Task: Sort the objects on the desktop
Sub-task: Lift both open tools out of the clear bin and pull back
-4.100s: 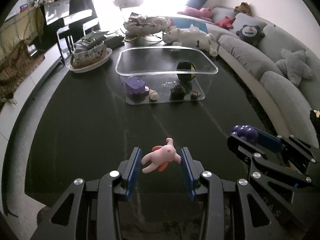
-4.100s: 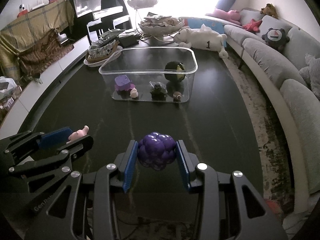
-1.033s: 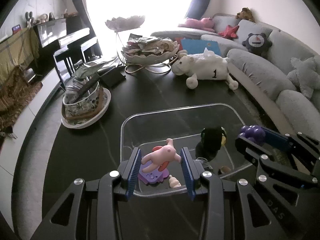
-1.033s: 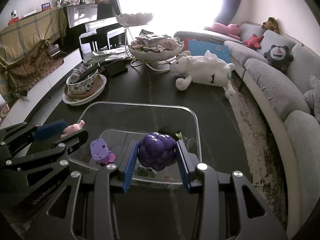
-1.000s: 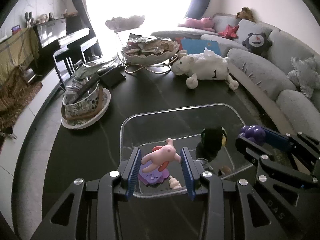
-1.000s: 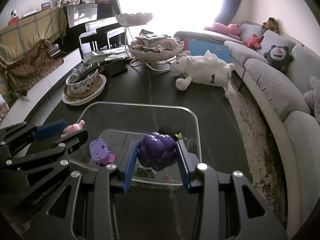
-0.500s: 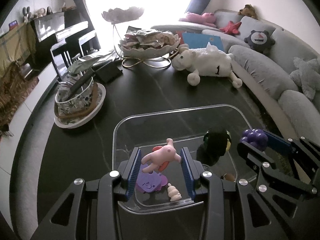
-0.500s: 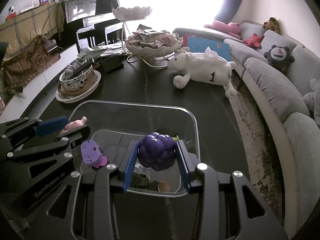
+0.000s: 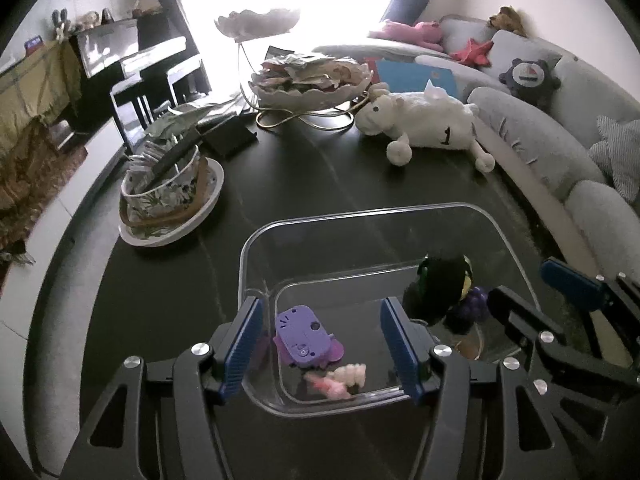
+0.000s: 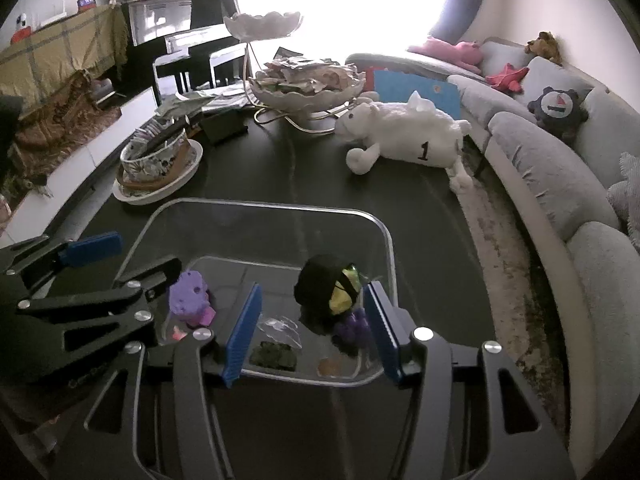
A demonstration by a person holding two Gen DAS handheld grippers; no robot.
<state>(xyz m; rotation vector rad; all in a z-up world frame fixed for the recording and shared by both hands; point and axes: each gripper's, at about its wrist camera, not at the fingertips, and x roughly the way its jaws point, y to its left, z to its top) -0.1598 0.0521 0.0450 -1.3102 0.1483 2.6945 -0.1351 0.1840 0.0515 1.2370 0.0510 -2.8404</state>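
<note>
A clear plastic bin [image 9: 256,236] [image 10: 384,232] stands on the dark table. My left gripper [image 9: 322,344] is open and empty over its near left part. Below it lie the pink toy [image 9: 330,387], a purple toy [image 9: 306,334] and a small cream shell [image 9: 354,374]. My right gripper [image 10: 310,336] is open and empty over the bin's near right part. The purple grape bunch [image 10: 354,326] [image 9: 474,306] lies in the bin beside a black and yellow ball [image 10: 326,290] [image 9: 444,282].
A floral bowl on a plate [image 9: 168,196] stands left of the bin. A white plush sheep [image 9: 424,124] and a tiered dish of papers [image 9: 308,80] are at the table's far side. A grey sofa [image 10: 560,184] curves along the right.
Both grippers have opened. The pink toy and the purple grape bunch have dropped out of them into the bin. Both grippers have moved closer over the bin.
</note>
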